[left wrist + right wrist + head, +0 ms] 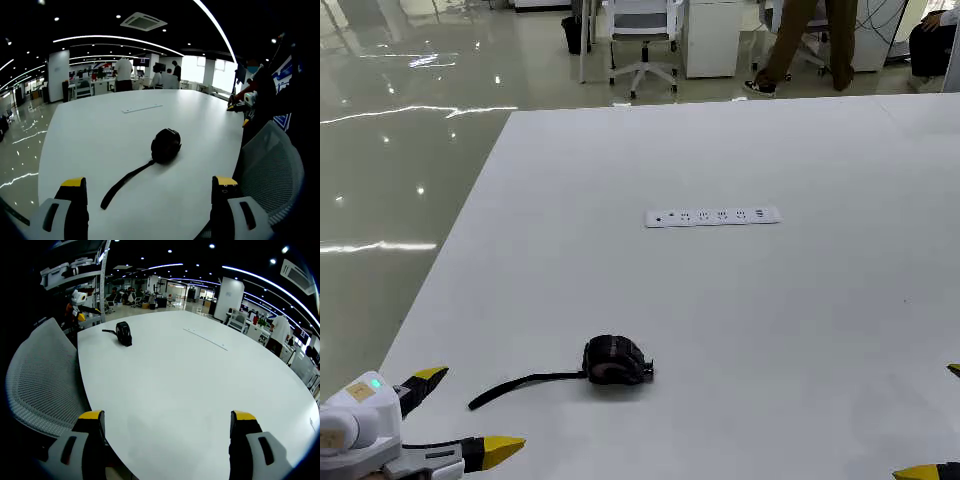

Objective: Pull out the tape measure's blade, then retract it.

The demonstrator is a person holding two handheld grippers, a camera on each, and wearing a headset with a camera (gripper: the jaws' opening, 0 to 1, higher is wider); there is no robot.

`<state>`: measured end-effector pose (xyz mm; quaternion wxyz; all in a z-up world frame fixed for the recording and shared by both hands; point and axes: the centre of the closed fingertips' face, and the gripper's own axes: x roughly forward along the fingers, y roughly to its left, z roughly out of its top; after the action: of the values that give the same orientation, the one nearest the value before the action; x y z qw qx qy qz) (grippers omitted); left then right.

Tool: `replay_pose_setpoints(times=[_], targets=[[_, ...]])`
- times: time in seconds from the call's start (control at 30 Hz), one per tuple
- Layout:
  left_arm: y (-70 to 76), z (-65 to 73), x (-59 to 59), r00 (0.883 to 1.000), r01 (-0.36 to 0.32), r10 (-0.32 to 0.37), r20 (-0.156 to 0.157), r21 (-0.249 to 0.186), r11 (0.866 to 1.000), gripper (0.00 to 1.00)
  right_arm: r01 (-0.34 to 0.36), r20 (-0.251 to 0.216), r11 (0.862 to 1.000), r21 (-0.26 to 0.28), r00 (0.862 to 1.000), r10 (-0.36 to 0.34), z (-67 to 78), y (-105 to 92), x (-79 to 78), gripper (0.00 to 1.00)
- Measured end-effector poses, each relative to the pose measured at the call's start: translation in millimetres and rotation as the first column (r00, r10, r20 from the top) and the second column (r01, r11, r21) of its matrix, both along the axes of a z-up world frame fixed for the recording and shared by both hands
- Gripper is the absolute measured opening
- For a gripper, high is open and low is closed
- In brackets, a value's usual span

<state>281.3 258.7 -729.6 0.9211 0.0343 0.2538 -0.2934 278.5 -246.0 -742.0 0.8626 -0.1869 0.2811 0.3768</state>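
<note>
Here, a small black rubber-clad tape measure (615, 361) lies on the white worktop (770, 320) near its front edge. Its black wrist strap (525, 385) trails loose towards the left tool (467, 412). Both yellow-tipped tools hang wide open and empty. The left one is near the strap's end, and the right tool (938, 420) is well apart from the case, at the frame's right edge.

The case looks hard-shelled and probably dense for its size, so it should sit firm if one tool takes it across its flat sides. The strap is limp and gives no purchase for pulling. The blade is likely thin sprung steel, stiff along its length and quick to snap back, so the small end hook is the place for the other tool to pinch. A small nub at the case's right end in the head view may be that hook, but it is too small to tell.

The head view alone takes in a white power strip (712, 216) farther back and office chairs on the glossy floor. The left gripper view shows the case side-on and close, strap leading towards the camera, with a grey mesh chair back (270, 165) at the worktop's edge. The right gripper view sets the tape measure far across bare worktop.
</note>
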Motion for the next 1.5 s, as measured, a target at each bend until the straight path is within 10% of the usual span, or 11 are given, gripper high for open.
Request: replay_pose_setpoints(times=[0.7,1.5], targets=[[-6.9,4.1,-4.8,1.000,0.017,-0.017,-0.011,0.010,1.000,1.00,0.019,-0.016,1.000,0.003,1.000,-0.019,-4.2,-5.0,1.9,1.00],[-17.2,8.3,14.9,0.999,0.045,-0.045,-0.026,0.008,0.999,0.95,-0.003,-0.017,1.000,0.010,1.000,0.003,2.0,1.3,21.8,1.00]])
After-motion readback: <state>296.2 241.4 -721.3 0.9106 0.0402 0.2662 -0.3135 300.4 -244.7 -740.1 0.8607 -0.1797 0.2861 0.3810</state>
